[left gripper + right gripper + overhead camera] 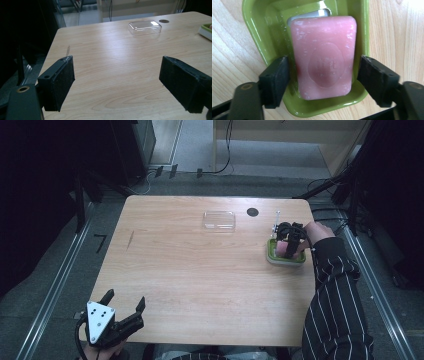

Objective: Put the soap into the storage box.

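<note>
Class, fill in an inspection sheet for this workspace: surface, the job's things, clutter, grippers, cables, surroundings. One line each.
Surface: wooden table, with a dark round hole near its far edge.
Job's things: pink soap lying in a green dish at the table's right side; clear lid apart, near the far edge.
Clutter: nothing seen.
Grippers: left hand-held gripper open at the near left corner, nothing between its jaws; right hand-held gripper open, jaws either side of the soap, a gap showing at the right jaw.
Cables: black cables on the floor beyond the table.
Surroundings: metal rails along both sides, dark equipment behind.
</note>
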`<state>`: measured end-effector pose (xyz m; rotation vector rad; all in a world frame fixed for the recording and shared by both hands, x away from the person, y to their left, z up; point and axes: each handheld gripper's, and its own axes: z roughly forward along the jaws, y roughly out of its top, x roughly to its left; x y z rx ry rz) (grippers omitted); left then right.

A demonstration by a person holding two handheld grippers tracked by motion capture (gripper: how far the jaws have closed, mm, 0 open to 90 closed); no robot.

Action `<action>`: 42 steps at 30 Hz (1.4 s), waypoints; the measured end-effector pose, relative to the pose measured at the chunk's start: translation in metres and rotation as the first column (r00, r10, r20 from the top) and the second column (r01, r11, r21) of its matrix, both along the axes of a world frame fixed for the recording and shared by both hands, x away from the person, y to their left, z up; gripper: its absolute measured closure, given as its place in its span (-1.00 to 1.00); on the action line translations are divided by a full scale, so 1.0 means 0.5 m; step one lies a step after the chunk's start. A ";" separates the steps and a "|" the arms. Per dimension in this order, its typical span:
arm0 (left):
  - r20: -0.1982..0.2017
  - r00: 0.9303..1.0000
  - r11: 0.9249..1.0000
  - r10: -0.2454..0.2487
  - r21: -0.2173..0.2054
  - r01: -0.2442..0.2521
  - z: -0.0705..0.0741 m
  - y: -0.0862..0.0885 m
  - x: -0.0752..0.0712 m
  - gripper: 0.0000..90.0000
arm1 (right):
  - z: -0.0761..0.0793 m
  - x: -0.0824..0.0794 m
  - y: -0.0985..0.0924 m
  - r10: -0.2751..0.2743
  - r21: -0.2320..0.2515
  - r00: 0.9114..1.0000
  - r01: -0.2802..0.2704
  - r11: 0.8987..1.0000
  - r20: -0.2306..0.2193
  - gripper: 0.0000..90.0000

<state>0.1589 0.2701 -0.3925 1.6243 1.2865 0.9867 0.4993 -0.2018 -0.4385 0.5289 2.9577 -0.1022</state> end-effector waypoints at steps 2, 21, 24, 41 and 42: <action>0.001 1.000 1.000 -0.003 0.000 0.003 0.000 -0.001 0.002 -0.70 | 0.005 0.002 -0.003 -0.024 0.014 1.000 0.024 1.000 -0.004 -0.55; 0.002 0.997 0.997 -0.071 0.004 0.071 0.000 -0.028 0.034 -0.70 | 0.036 -0.041 -0.002 -0.153 0.053 0.986 0.156 0.986 -0.059 -0.87; 0.000 0.996 0.996 -0.085 0.008 0.085 -0.001 -0.032 0.039 -0.70 | 0.042 -0.051 -0.004 -0.164 0.063 0.984 0.168 0.984 -0.064 -0.90; 0.006 0.991 0.991 -0.134 0.001 0.134 -0.001 -0.050 0.061 -0.70 | 0.064 -0.119 0.018 -0.191 0.088 0.979 0.197 0.977 -0.068 -0.93; 0.003 0.991 0.991 -0.135 0.004 0.135 -0.001 -0.051 0.062 -0.70 | 0.064 -0.124 0.020 -0.197 0.084 0.978 0.203 0.976 -0.072 -0.93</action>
